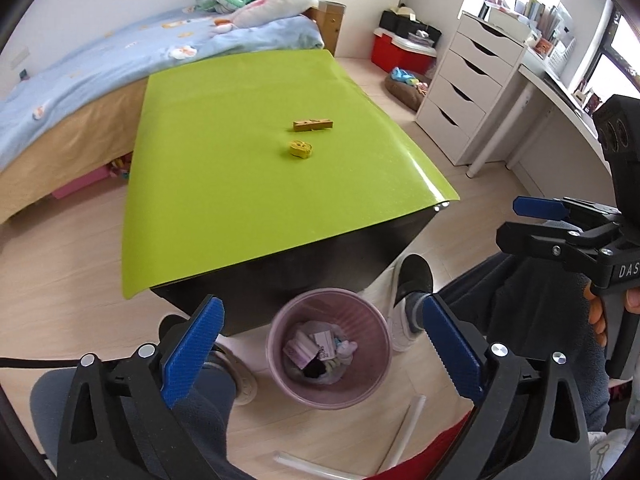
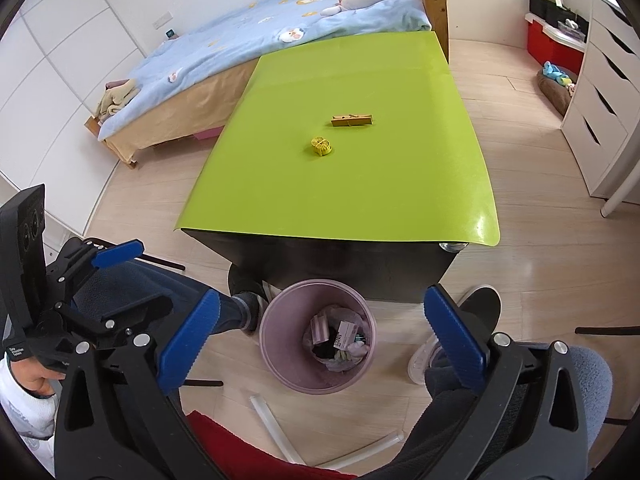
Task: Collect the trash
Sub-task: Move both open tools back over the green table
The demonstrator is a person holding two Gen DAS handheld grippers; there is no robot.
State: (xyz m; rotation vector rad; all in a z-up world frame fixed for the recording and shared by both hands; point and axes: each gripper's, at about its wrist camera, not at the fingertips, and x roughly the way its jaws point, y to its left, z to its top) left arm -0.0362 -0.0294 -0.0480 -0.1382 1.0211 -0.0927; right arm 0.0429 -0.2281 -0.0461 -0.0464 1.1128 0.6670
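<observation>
Bin just beside table edge

Low table, lime-green sheet over top, dark sides below. Two small things lie on it, near middle, apart from each other: tan wooden clothespin farther back, crumpled yellow scrap nearer front edge. Pale wood floor carries table. Pink bin stands on floor just before table's near side, scraps inside. Clear tubes lie on floor this side of bin.
</observation>
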